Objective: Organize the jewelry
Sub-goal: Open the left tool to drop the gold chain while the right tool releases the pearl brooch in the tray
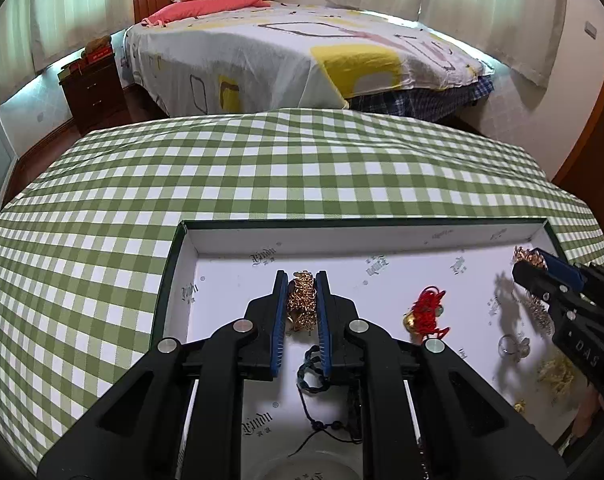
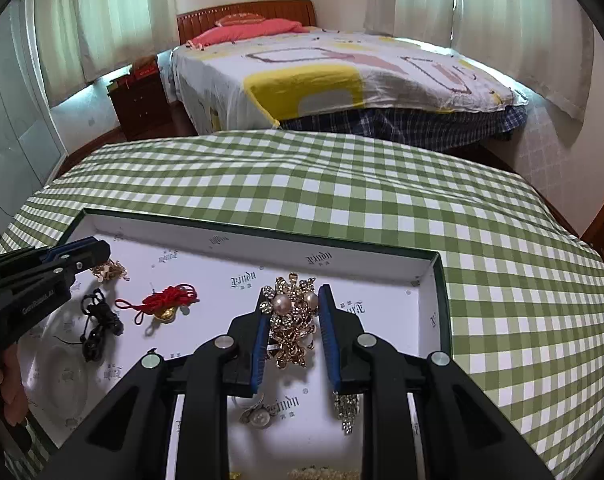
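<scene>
A shallow white-lined tray with a dark green rim lies on the checked tablecloth. My left gripper is shut on a gold chain near the tray's left end; it also shows in the right wrist view. My right gripper straddles a gold brooch with pearls, its jaws a little apart and the left pad touching it; it also shows in the left wrist view.
In the tray lie a red cord charm, a dark braided cord, a ring, a rhinestone earring, a pearl ring and other gold pieces. A bed stands beyond the table.
</scene>
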`<state>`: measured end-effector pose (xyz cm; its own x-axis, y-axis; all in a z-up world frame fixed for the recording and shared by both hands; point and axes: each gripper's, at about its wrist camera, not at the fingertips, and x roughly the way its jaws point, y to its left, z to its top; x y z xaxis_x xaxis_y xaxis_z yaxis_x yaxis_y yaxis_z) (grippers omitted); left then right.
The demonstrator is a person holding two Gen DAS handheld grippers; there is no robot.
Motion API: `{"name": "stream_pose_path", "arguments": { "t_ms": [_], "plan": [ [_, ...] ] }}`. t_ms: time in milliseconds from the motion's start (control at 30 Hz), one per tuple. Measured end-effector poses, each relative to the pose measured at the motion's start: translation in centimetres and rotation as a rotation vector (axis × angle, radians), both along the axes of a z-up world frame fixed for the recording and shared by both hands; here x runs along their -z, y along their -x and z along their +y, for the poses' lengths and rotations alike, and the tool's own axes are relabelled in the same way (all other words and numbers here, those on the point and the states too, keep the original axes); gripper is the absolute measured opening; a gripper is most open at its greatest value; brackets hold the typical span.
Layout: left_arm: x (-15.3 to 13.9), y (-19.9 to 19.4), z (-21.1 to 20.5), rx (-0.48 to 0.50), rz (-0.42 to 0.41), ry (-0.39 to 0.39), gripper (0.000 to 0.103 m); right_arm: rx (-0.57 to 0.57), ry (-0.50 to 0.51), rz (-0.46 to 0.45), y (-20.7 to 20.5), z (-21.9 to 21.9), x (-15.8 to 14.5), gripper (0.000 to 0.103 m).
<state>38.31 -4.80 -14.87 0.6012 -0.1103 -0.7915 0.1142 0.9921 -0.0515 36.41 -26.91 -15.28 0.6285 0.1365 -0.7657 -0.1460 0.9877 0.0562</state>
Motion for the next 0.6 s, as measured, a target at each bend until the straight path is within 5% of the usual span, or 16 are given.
{"name": "stream_pose_path", "arguments": {
  "t_ms": [533, 600],
  "plan": [
    [0.38, -0.47, -0.64, 0.011, 0.035, -0.003, 0.014, 0.0, 0.012, 0.081, -0.86, 0.04, 1.02, 0.025],
    [0.39, -0.55, -0.6, 0.008, 0.038, -0.001, 0.016, 0.002, 0.013, 0.076, -0.83, 0.05, 0.96, 0.032]
  ]
}}
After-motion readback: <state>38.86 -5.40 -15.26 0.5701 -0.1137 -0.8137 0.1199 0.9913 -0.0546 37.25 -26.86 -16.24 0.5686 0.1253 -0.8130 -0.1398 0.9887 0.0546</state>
